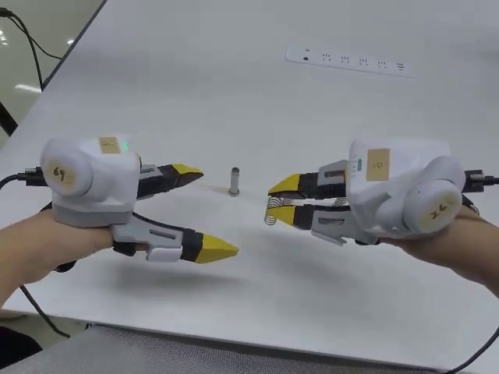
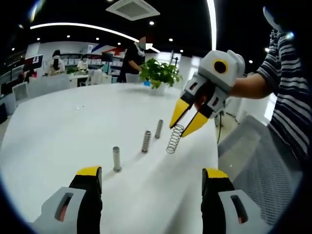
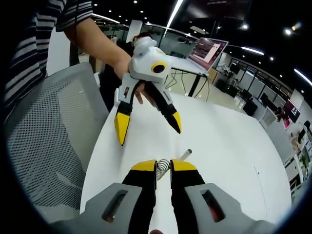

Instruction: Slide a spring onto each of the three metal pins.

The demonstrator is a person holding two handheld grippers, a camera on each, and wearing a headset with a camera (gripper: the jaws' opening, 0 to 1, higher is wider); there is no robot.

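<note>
Three metal pins stand in a row on the white table [image 1: 234, 101]. The near pin [image 2: 116, 158] is bare, the middle pin [image 2: 146, 141] carries a spring, and the far pin [image 2: 159, 128] is too small to judge. My right gripper [image 1: 279, 201] is shut on a loose spring [image 1: 270, 212] just right of a pin [image 1: 234, 181]. That spring [image 3: 163, 168] sits between its jaws, with a pin [image 3: 185, 155] just beyond. My left gripper [image 1: 207, 210] hangs open and empty, left of the pin. The left gripper view has the held spring [image 2: 174, 138] hanging beside the far pins.
A white power strip [image 1: 351, 61] lies at the table's far side. Black cables run off the left edge [image 1: 31, 47]. A grey mesh chair [image 3: 48, 126] stands at the near edge. A potted plant [image 2: 158, 73] and a laptop [image 3: 207, 51] sit farther off.
</note>
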